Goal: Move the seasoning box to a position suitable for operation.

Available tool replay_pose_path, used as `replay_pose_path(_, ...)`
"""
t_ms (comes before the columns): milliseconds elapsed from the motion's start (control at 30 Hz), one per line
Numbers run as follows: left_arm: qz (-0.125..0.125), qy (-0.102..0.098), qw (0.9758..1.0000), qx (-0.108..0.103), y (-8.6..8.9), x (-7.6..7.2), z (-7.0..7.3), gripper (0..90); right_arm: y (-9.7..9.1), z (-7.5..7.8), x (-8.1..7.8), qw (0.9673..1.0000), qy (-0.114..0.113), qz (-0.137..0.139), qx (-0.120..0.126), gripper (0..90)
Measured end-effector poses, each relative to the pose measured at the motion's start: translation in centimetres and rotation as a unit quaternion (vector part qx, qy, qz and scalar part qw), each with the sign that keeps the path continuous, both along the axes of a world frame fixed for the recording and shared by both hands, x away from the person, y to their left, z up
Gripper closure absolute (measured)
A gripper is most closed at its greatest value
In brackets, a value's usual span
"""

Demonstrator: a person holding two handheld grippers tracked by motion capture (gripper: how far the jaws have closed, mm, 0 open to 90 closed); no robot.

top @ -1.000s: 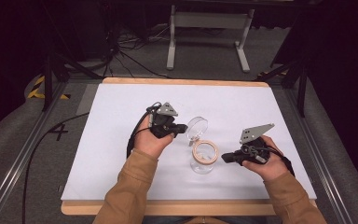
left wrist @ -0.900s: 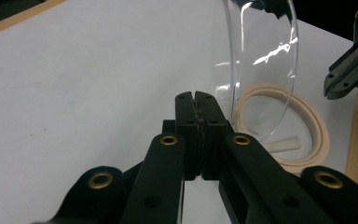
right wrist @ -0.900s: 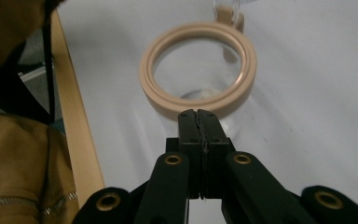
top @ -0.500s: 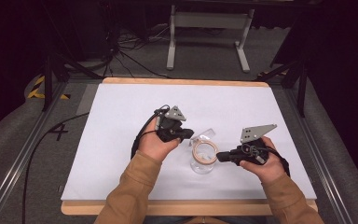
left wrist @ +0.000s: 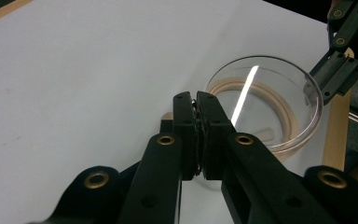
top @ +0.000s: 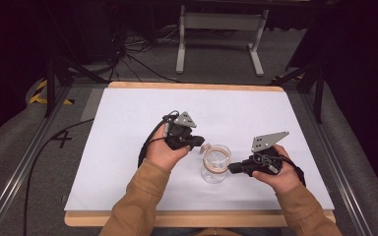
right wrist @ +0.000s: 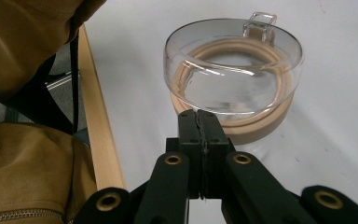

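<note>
A clear round container (top: 215, 164) with a tan ring (right wrist: 256, 126) around it stands on the white table, between my two grippers. Its clear top (right wrist: 233, 60) carries a small clear tab (right wrist: 259, 21) on the far side. My left gripper (top: 199, 144) is shut, its tips (left wrist: 196, 98) hovering at the container's (left wrist: 261, 107) left rim, and I make out nothing between the jaws. The right gripper (top: 230, 168) is also shut, with its tips (right wrist: 199, 114) right at the tan ring on the container's right side.
The white table top (top: 128, 123) has a wooden front edge (right wrist: 95, 116). My brown sleeve (right wrist: 28, 154) lies close behind the container. In the left gripper view the right gripper's black linkage (left wrist: 340, 60) reaches in at the far right. Metal stand legs and cables lie on the floor beyond.
The left gripper has moved right and nearer, up to the container's rim. The clear piece that stood beside it now lies over the tan ring. The right gripper has edged in slightly.
</note>
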State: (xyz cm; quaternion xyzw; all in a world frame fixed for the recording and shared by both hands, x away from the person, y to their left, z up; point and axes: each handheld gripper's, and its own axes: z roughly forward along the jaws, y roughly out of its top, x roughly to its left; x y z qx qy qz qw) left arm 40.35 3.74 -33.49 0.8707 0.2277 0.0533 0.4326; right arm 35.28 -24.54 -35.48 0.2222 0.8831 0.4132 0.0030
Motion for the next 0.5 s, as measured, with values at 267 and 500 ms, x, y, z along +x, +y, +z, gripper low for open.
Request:
replay_pose_path(267,0.004,0.002,1.0000,0.004,0.1,0.0,0.0,86.8,-0.3,-0.1,0.0,0.9999,0.006,0.003,-0.011,90.0)
replay_pose_path(500,0.010,0.006,0.9999,0.008,0.3,0.2,-0.2,86.0,-1.1,-0.6,0.6,0.9989,-0.006,-0.034,-0.031,90.0)
